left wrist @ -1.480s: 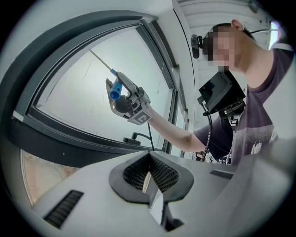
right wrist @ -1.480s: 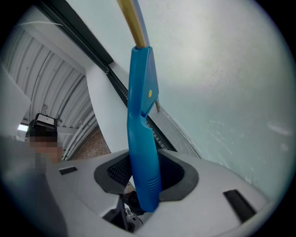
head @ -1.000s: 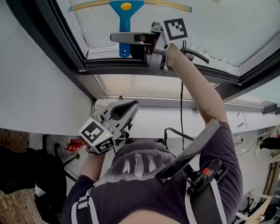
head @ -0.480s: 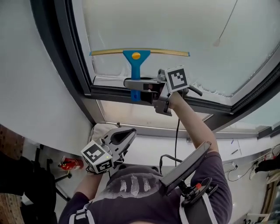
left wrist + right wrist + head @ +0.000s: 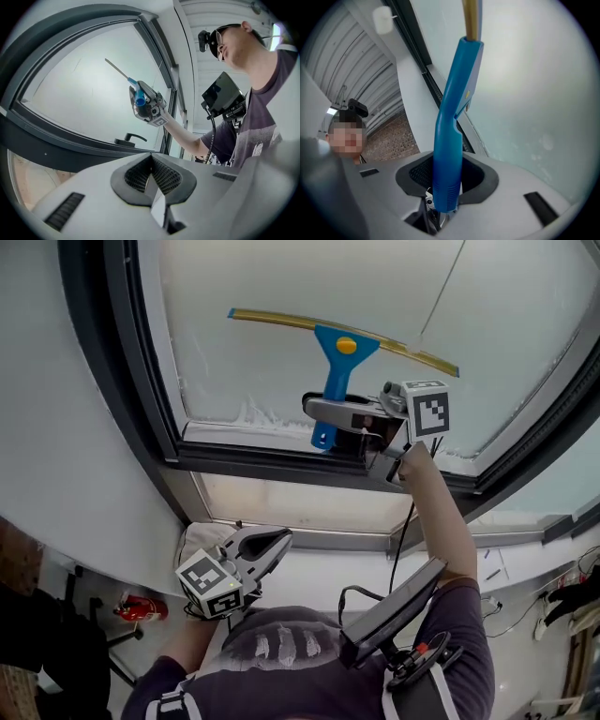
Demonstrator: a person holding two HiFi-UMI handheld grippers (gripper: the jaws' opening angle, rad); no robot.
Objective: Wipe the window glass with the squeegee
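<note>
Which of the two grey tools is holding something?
The right tool, up at the window glass, clamps the blue plastic squeegee; the left tool is shut, empty.

Blue squeegee (image 5: 339, 351) against window glass (image 5: 281, 296)

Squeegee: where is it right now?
Head view, upper centre: the squeegee lies against the window glass, its blue handle clamped in the right hand-held gripper, just above the dark lower frame.

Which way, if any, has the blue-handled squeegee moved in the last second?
Yes: the blue-handled squeegee slid right, away from the dark window frame's left side, and its blade now tilts.
</note>
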